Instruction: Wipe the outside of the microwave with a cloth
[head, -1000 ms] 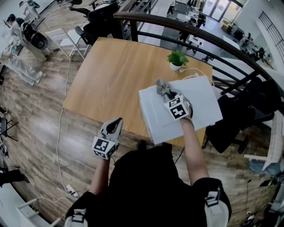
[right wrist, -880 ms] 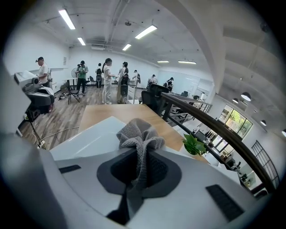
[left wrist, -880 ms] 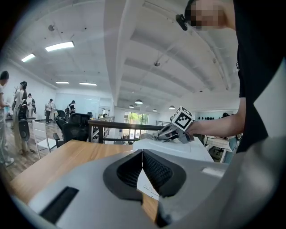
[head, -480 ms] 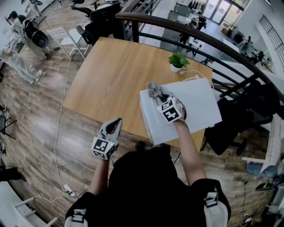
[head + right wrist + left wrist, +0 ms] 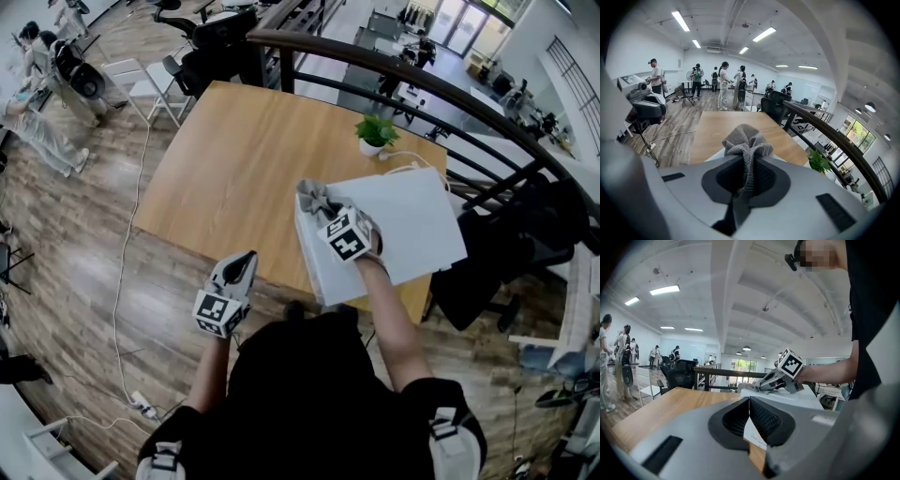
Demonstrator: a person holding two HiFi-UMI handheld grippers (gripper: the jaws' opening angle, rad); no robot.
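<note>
Head view: the wooden table [image 5: 234, 150] carries the white microwave [image 5: 412, 220] at its near right corner, its long axis running from the person's near left out to the far right, and what seems to be its front facing the person. The grey cloth [image 5: 312, 199] is bunched on the top's left edge, so nearly all the unwiped top lies to the right and beyond it. The right gripper [image 5: 323, 208] is clamped tight on the cloth, which fills its jaws in the right gripper view. The left gripper [image 5: 246, 262] hangs off the table's near edge, well apart from the microwave, jaws pressed together on nothing.
</note>
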